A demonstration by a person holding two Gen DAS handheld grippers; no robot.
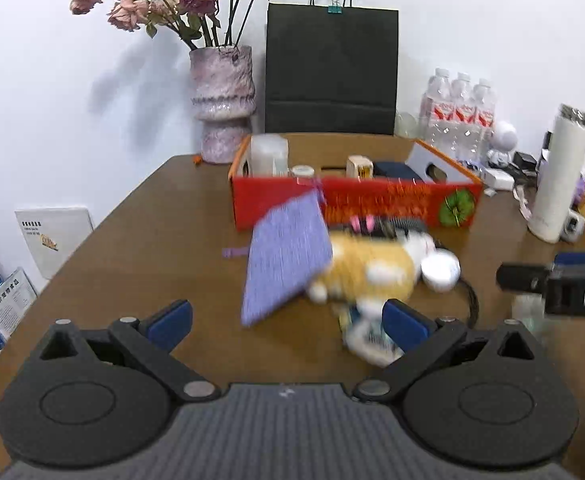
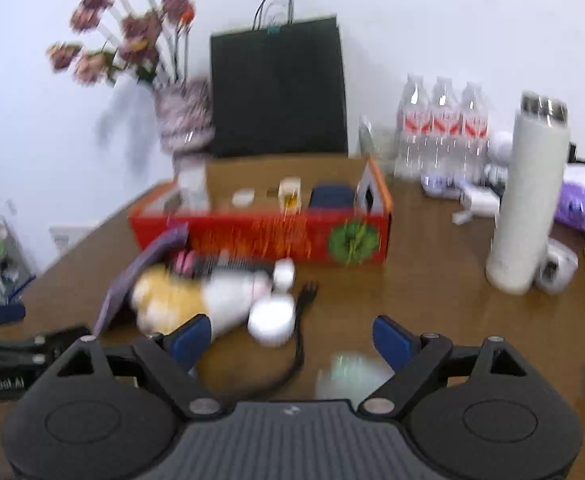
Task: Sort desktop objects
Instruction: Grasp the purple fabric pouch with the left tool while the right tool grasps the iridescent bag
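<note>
The red box (image 1: pixel 356 204) already holds several small items, so sorting looks partly done. Left to sort, just in front of the red box: a purple notebook (image 1: pixel 286 258), plush toy (image 1: pixel 368 270), white case (image 2: pixel 272 318) and black cable (image 2: pixel 298 354). Left gripper (image 1: pixel 288 320) and right gripper (image 2: pixel 288 338) both gape wide, empty.

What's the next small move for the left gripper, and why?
Probably ease the left gripper forward onto the purple notebook: it is open and empty, and the notebook leans on the plush toy just ahead, in front of the red box.
</note>
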